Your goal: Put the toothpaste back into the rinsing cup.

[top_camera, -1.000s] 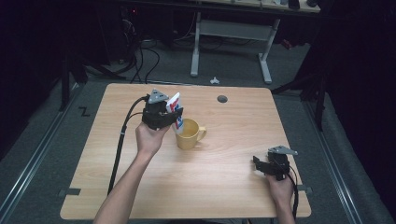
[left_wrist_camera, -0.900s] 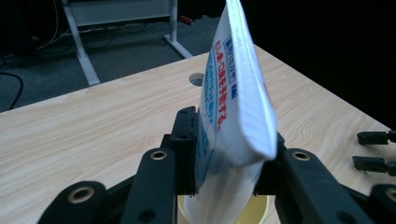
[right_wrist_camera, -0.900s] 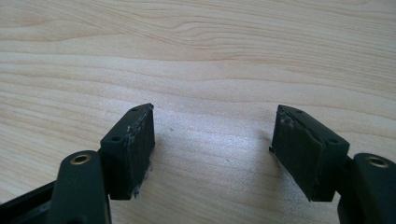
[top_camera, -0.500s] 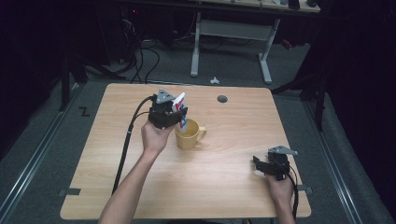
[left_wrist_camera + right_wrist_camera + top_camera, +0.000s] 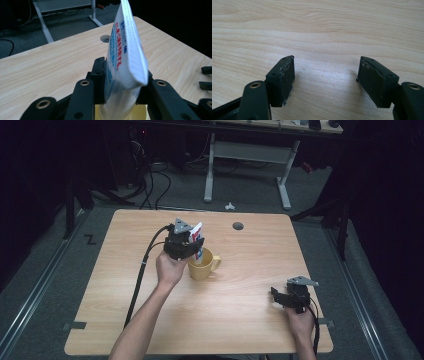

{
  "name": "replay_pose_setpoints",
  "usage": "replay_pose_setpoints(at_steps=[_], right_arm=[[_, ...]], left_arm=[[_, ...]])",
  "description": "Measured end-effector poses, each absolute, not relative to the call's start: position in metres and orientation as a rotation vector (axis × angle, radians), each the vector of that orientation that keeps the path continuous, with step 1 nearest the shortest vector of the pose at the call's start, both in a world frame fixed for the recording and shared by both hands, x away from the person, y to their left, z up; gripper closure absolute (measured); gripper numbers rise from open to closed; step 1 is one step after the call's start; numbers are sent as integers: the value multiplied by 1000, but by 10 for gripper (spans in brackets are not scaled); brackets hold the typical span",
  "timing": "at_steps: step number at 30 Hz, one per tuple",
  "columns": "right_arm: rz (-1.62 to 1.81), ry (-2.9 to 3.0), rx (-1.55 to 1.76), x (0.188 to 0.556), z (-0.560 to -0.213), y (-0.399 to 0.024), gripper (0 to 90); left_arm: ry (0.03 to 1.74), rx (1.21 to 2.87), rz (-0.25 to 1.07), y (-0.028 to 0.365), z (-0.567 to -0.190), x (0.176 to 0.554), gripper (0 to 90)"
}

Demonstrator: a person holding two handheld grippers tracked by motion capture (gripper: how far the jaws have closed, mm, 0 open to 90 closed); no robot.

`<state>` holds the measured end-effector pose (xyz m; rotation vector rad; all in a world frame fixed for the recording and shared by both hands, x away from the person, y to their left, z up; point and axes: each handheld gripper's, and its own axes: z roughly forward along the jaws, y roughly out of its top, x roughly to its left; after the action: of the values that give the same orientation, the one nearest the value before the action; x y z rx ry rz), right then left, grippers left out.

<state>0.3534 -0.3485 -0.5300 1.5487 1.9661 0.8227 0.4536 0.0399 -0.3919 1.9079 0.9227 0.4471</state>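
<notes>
A white toothpaste tube point(image 5: 125, 50) with red and blue print is clamped upright between the jaws of my left gripper point(image 5: 122, 82), its crimped end up. In the high view the left gripper point(image 5: 192, 245) holds the tube point(image 5: 198, 232) right over a yellow mug point(image 5: 204, 266) near the table's middle, the tube's lower end in the mug's mouth. The mug's pale rim point(image 5: 120, 113) shows just below the jaws. My right gripper point(image 5: 280, 296) rests low near the table's front right, open. Only bare wood lies between its pads point(image 5: 284, 77).
The wooden table point(image 5: 250, 320) has a round cable hole point(image 5: 238, 226) at its far edge. A white-legged desk frame point(image 5: 245, 165) and cables lie on the floor behind. The right gripper's jaw tips point(image 5: 206, 77) appear at the far right of the left gripper view.
My left gripper has carried the tube rightward and down, from beside the mug's left to over its mouth. The right gripper has stayed still.
</notes>
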Motion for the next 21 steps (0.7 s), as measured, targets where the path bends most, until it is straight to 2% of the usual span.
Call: replay_pose_setpoints(at_steps=[21], right_arm=[[823,1966,1549,353,-530,-348,300]], left_arm=[[940,1944,434,28,-417,457,680]])
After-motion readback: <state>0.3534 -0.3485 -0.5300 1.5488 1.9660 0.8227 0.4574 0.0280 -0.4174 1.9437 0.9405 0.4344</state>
